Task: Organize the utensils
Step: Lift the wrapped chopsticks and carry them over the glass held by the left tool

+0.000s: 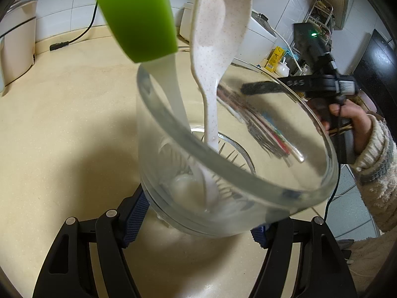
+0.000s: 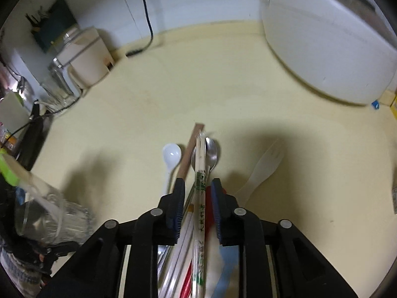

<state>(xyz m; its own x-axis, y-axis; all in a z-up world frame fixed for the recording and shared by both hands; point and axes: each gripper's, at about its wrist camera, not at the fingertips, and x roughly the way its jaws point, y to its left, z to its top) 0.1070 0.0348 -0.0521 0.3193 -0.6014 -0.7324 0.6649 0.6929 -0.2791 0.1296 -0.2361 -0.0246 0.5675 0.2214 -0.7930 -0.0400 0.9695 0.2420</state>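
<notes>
My left gripper (image 1: 198, 221) is shut on a clear glass jar (image 1: 248, 173), tilted, with its mouth toward the camera. A green silicone spatula (image 1: 136, 17) and a speckled white spoon (image 1: 218, 34) stick out of it. My right gripper (image 2: 197, 193) is shut on a bundle of utensils (image 2: 199, 173): wrapped chopsticks, a metal spoon and others. It holds them above the counter. In the left wrist view the right gripper (image 1: 263, 87) reaches over the jar's rim from the right, with the bundle (image 1: 268, 129) showing through the glass. The jar also shows in the right wrist view (image 2: 49, 213) at lower left.
On the cream counter (image 2: 198, 87) lie a small white plastic spoon (image 2: 171, 156) and a white plastic fork (image 2: 263, 171). A white rice cooker (image 2: 322, 44) stands at the right. A beige appliance (image 2: 84, 57) and a black cable (image 2: 144, 12) sit at the back left.
</notes>
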